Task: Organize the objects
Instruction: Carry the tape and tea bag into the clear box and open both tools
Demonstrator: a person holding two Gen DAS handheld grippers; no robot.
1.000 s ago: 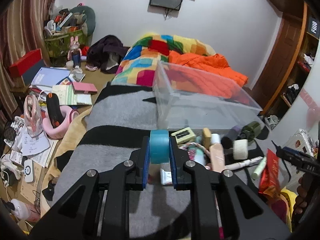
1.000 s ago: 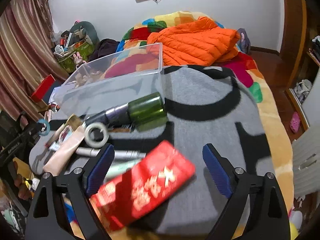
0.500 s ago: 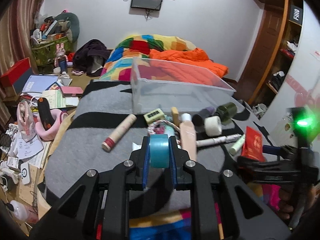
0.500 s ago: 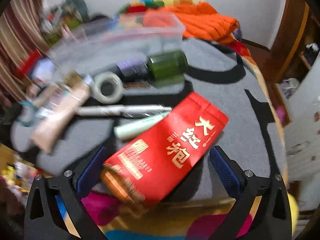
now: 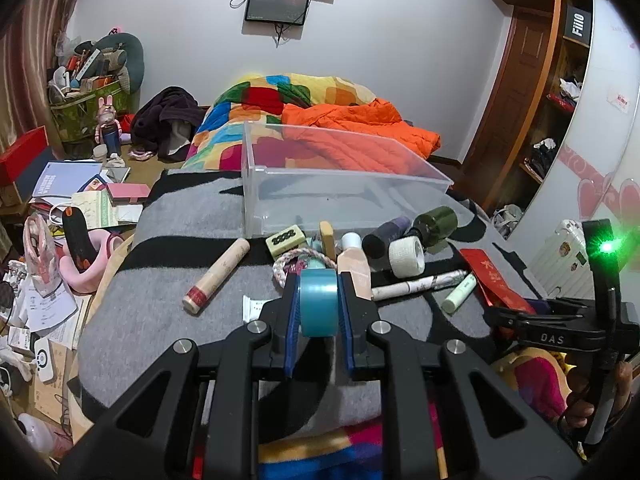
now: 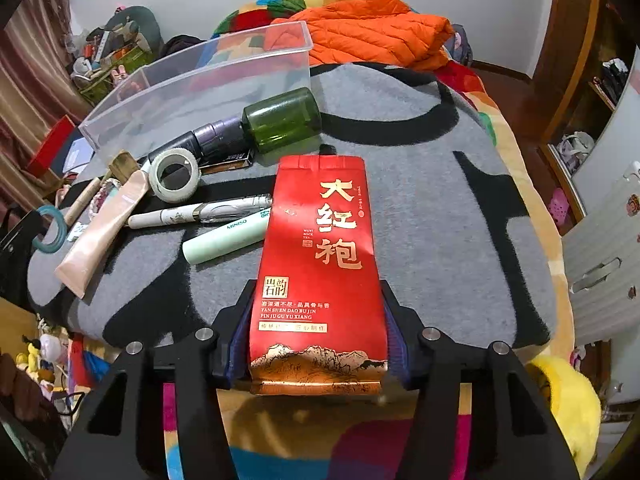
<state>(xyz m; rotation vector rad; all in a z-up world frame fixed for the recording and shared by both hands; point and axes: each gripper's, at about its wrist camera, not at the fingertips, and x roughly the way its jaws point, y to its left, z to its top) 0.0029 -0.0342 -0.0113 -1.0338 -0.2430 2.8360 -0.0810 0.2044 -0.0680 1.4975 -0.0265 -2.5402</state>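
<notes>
"MINISO" is printed on the mint-green tube, lying at 9 o'clock of the red tea pouch, a glossy pack with gold characters and "WUYI ROCK TEA". The pouch is pinched by the right gripper above the grey blanket. A teal tape roll is clamped in the left gripper.

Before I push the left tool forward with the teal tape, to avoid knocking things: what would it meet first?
Probably the pink tube and braided cord just beyond the left tool and its teal tape roll; the clear bin lies farther. Depth unclear.
</notes>
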